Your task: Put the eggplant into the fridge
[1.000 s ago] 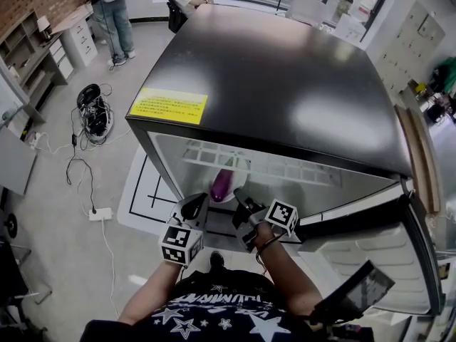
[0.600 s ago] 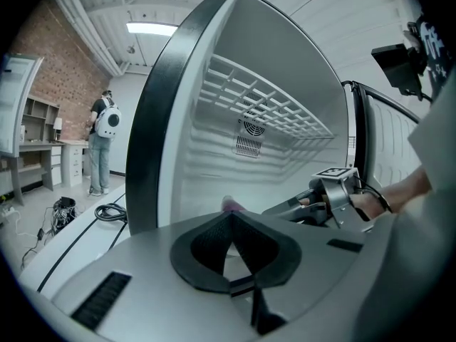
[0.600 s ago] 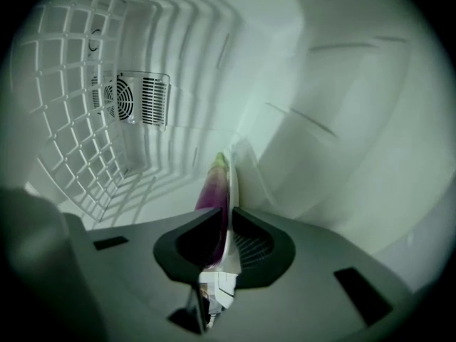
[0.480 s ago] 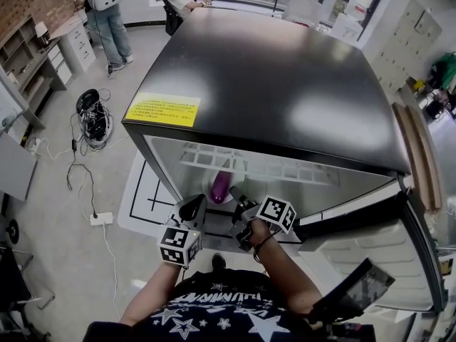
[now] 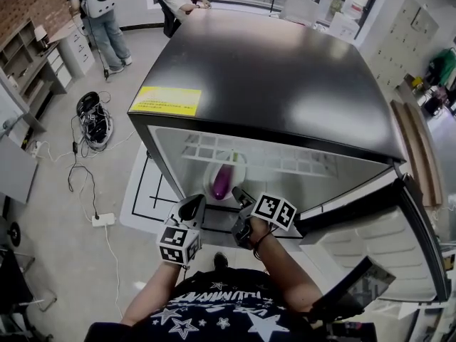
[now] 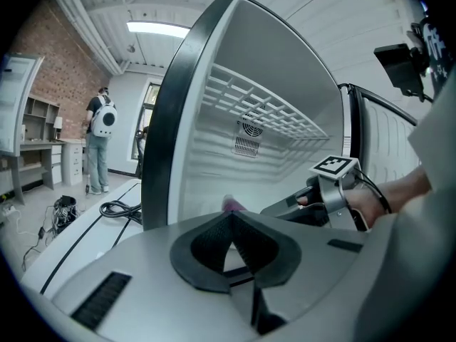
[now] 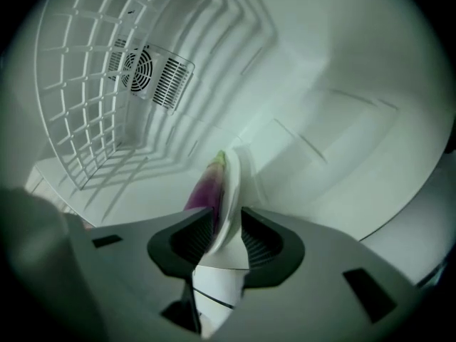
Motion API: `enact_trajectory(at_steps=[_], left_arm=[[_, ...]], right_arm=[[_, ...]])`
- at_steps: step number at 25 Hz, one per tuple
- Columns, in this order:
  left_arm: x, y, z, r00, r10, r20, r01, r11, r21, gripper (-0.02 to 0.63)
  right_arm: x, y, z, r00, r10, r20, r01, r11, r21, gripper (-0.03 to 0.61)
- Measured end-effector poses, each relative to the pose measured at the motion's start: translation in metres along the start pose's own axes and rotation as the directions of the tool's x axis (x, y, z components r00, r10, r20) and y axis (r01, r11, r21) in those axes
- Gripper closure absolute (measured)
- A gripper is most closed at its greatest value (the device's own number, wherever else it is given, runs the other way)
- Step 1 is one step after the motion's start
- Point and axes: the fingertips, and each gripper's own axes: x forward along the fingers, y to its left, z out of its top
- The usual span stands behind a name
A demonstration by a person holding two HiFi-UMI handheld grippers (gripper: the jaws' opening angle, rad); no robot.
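Observation:
A purple eggplant [image 5: 221, 184] [image 7: 205, 189] lies on a white plate [image 5: 232, 168] [image 7: 232, 191] inside the open black fridge [image 5: 285, 77], under its white wire shelf [image 5: 271, 164] [image 7: 78, 84]. At the fridge opening, my right gripper [image 5: 237, 195] [image 7: 226, 219] is shut on the plate's near rim, which runs down between its jaws. My left gripper [image 5: 192, 206] [image 6: 229, 218] hovers just left of it, in front of the fridge's left wall, shut and empty. In the left gripper view a tip of the eggplant [image 6: 231, 204] shows past the jaws, and the right gripper [image 6: 313, 201] is at the right.
The fridge door [image 5: 370, 248] stands open to the right. A fan vent [image 7: 149, 70] sits in the fridge's back wall. Cables [image 5: 92, 116] and a power strip [image 5: 100, 219] lie on the floor at the left. Two people [image 5: 107, 13] are at the far end of the room.
My right gripper has edged slightly up and left, keeping the plate and eggplant in the fridge opening. The left gripper has barely moved.

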Motion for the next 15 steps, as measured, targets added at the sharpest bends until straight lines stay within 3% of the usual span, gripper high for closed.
enact_trajectory(at_steps=[10,15], left_arm=[[-0.021,-0.014,0.001,0.999,-0.027,0.017,0.027,1.000,0.014,0.606],[-0.039,-0.028,-0.004,0.999,-0.045,0.019,0.045,0.999,0.021,0.604]], right_arm=[[-0.036,-0.008,-0.015,0.997,0.047,0.054,-0.049,0.998,0.038,0.480],[-0.062,-0.001,-0.030,0.988,0.121,0.093,-0.127,0.990,0.066,0.480]])
